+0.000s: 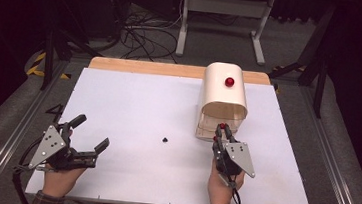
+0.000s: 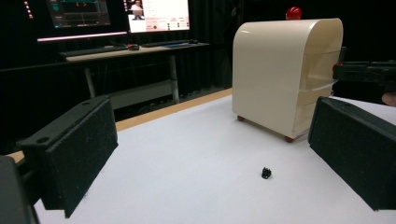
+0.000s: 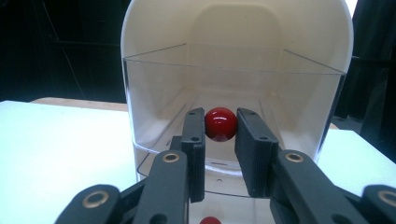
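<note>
A cream cabinet (image 1: 224, 93) with clear drawers stands at the back right of the white table (image 1: 133, 102), a red ball (image 1: 229, 81) on its top. In the right gripper view my right gripper (image 3: 221, 117) is shut on the red knob (image 3: 221, 123) of a clear drawer (image 3: 233, 79), one pad against each side of it. A second red knob (image 3: 210, 220) peeks out below. My left gripper (image 1: 92, 131) rests at the front left, open, nothing between its jaws. In the left gripper view the cabinet (image 2: 280, 70) stands ahead to the right of the left gripper (image 2: 212, 126).
A small black piece (image 1: 164, 140) lies mid-table, between the two hands; the left gripper view has this piece (image 2: 266, 173) just ahead of its jaws. Beyond the table's far edge are cables (image 1: 145, 33), a white desk frame (image 1: 225, 8) and lit monitors (image 2: 116, 14).
</note>
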The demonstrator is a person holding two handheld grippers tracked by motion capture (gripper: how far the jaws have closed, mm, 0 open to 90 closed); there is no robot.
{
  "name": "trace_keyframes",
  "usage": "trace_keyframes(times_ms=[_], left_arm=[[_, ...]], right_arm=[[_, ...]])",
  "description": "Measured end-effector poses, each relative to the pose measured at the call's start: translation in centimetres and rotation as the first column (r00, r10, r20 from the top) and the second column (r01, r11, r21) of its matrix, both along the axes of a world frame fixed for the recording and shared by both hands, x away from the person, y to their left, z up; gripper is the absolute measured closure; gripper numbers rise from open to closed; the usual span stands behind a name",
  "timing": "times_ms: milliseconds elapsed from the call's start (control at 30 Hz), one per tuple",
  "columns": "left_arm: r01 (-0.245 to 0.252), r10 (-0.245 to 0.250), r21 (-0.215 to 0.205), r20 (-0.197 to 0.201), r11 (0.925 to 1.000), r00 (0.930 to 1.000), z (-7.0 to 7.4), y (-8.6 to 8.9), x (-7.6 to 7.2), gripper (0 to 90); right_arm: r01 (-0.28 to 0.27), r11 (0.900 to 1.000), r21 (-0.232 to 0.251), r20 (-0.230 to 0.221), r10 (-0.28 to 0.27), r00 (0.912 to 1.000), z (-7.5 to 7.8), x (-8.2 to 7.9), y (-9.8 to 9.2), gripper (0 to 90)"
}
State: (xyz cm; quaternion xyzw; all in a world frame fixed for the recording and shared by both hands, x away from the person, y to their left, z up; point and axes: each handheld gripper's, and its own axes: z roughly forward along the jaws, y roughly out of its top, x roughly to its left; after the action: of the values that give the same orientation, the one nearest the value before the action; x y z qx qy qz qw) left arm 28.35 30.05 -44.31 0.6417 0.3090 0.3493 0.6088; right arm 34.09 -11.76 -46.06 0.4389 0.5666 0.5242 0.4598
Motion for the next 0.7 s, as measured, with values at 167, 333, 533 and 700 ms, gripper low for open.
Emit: trace_keyframes(times_ms=[167,333,533,700], left_arm=[[-0.004,0.004,-0.010,0.001,0.9999,1.0000,0.00,0.06,0.01,2.1],[-0.005,0.005,-0.001,-0.009,1.0000,0.9999,-0.01,0.06,0.07,2.4],[-0.016,0.016,-0.001,-0.024,0.9999,0.9996,-0.07,0.02,0.17,2.7],[-0.025,0.025,-0.002,-0.026,0.9997,0.9993,-0.08,0.07,0.21,2.7]], right_arm=[[-0.008,1.000,-0.004,-0.003,0.008,1.0000,0.03,-0.17,-0.13,74.5],[-0.022,1.000,-0.004,-0.007,0.022,0.9997,0.07,-0.37,-0.30,74.5],[-0.033,0.999,-0.009,-0.010,0.033,0.9994,0.12,-0.59,-0.48,74.5],[-0.048,0.999,-0.012,-0.014,0.047,0.9988,0.14,-0.79,-0.69,74.5]])
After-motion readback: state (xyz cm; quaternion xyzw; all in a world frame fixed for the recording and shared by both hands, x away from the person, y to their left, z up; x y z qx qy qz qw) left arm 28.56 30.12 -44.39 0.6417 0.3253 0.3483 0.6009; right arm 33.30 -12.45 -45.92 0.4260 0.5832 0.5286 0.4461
